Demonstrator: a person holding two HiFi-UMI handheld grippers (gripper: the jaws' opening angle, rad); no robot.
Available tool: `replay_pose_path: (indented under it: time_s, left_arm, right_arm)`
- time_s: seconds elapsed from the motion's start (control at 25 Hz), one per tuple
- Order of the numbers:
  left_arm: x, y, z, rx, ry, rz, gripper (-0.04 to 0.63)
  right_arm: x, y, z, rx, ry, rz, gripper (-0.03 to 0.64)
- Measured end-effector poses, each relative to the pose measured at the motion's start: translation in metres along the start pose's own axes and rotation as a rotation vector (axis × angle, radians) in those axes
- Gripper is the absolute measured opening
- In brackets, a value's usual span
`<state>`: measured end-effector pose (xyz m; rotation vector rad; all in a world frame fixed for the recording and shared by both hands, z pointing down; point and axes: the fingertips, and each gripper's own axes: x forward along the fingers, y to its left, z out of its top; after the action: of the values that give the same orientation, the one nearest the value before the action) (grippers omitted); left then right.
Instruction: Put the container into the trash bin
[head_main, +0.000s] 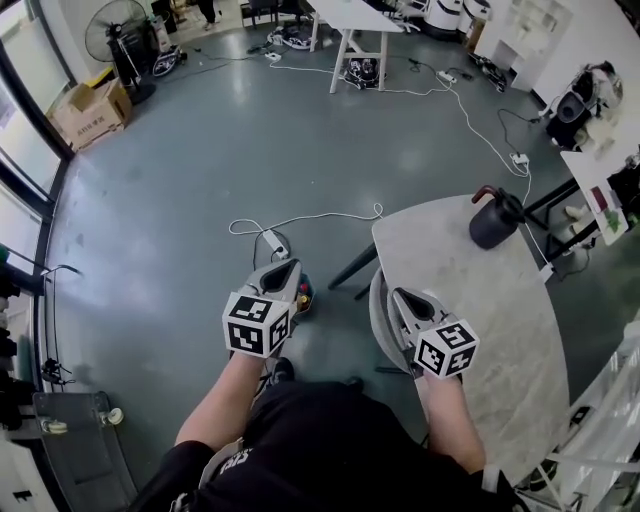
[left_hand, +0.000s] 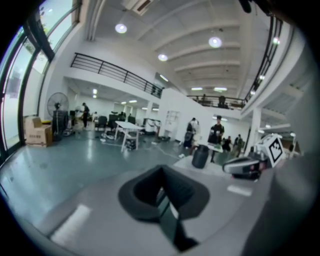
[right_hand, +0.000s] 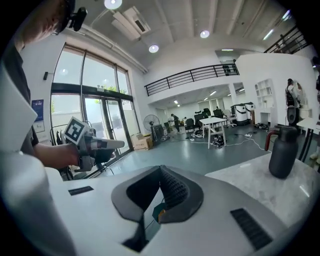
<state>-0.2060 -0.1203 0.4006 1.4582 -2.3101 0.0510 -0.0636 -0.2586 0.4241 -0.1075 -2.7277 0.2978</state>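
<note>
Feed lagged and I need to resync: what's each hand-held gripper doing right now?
Left hand-held gripper: closed, holding nothing.
Right hand-held gripper: closed, holding nothing.

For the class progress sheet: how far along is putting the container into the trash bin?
Done: nothing that shows; no trash bin can be made out. In hand: nothing; the left gripper and right gripper are both shut and empty. Left: apparently everything; a dark jug stands on the table.
</note>
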Motion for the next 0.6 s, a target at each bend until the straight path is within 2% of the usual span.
replay_pose_path:
  time_s: [0.32, 0.6]
  left_arm:
    - [-0.015, -0.018, 0.065, 0.057, -0.125, -0.081, 0.005]
    - [-0.031, -0.015, 0.102, 0.029, -0.224, -0.106, 0.005]
  right_arm:
    - [-0.027, 0.011, 0.061, -0.005, -0.166, -0.009, -0.006]
    - [-0.052, 0.026, 0.106, -0.096, -0.299, -0.048, -0.008]
